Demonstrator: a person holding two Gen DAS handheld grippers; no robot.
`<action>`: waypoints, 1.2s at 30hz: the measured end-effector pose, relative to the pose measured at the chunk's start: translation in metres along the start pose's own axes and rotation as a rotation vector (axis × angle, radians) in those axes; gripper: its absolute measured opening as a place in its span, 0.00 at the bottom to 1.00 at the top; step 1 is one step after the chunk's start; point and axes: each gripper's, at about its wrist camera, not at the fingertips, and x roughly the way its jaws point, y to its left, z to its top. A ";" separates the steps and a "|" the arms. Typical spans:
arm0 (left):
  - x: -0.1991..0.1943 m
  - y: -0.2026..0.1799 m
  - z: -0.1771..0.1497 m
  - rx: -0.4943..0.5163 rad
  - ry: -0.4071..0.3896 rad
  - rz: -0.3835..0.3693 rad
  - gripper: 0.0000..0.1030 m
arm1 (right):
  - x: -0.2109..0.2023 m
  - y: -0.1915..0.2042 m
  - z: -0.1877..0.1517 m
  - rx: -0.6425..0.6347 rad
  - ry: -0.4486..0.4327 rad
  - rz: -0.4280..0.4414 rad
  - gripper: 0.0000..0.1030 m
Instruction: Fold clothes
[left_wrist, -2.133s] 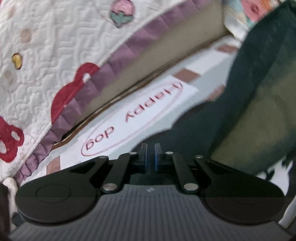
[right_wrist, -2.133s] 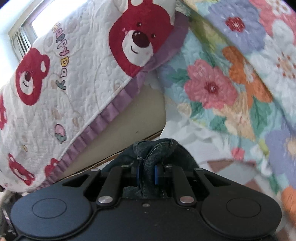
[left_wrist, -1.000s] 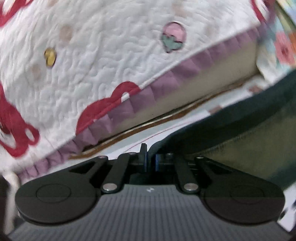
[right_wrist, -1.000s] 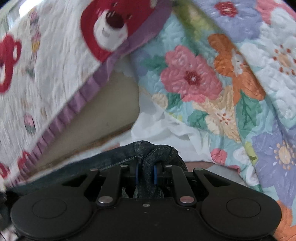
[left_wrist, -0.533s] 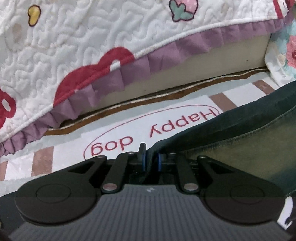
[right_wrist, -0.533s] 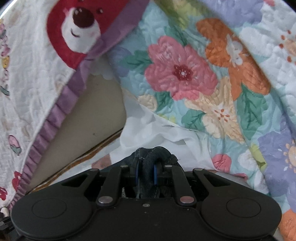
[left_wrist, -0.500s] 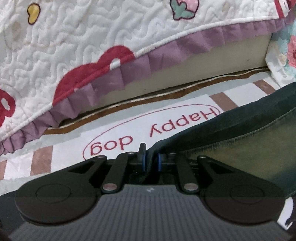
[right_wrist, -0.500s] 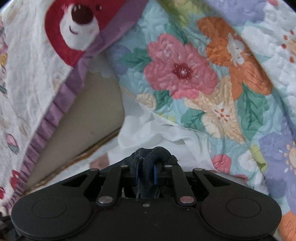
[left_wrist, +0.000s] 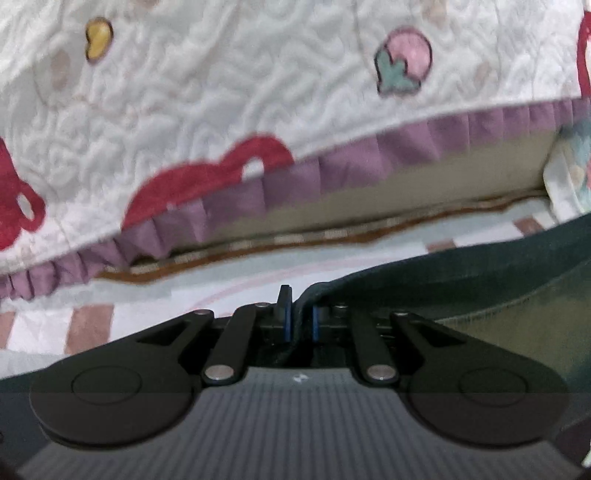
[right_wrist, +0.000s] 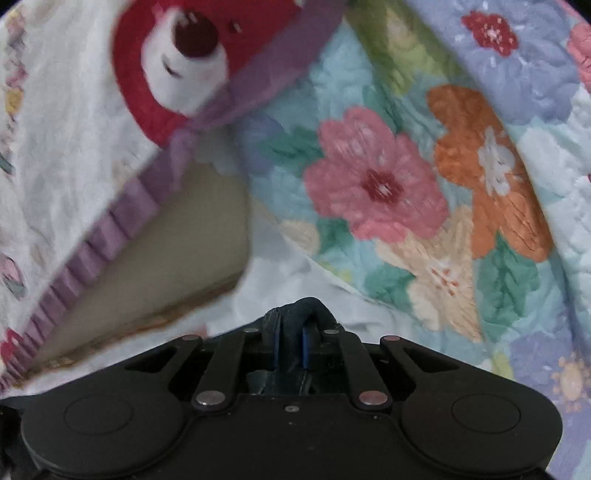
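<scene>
A pair of dark blue jeans (left_wrist: 480, 280) stretches from the centre to the right edge of the left wrist view, low over a white mat with brown stripes (left_wrist: 88, 325). My left gripper (left_wrist: 300, 314) is shut on the jeans' edge, the cloth pinched between its blue pads. In the right wrist view my right gripper (right_wrist: 290, 341) is shut on a bunched fold of the same jeans (right_wrist: 301, 310), which humps up over the fingertips. The remainder of the garment is hidden below the gripper body there.
A white quilt with red bears and a purple frill (left_wrist: 258, 110) hangs over a beige sofa edge (left_wrist: 406, 199) just ahead. A floral quilt (right_wrist: 443, 184) fills the right side. White cloth (right_wrist: 295, 280) lies under it.
Both grippers keep their hold on the jeans. The left view has dropped lower and nearer the sofa, hiding the mat's lettering. The right view has swung towards the floral quilt.
</scene>
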 end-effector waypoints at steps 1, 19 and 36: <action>-0.003 -0.001 -0.002 -0.004 -0.001 -0.008 0.10 | 0.004 0.002 -0.002 -0.030 -0.001 -0.013 0.10; -0.078 -0.032 -0.069 0.069 0.188 -0.461 0.54 | -0.033 0.100 -0.042 -0.454 0.258 0.181 0.35; -0.101 -0.061 -0.139 0.088 0.489 -0.661 0.60 | -0.073 0.205 -0.198 -0.959 0.630 0.439 0.19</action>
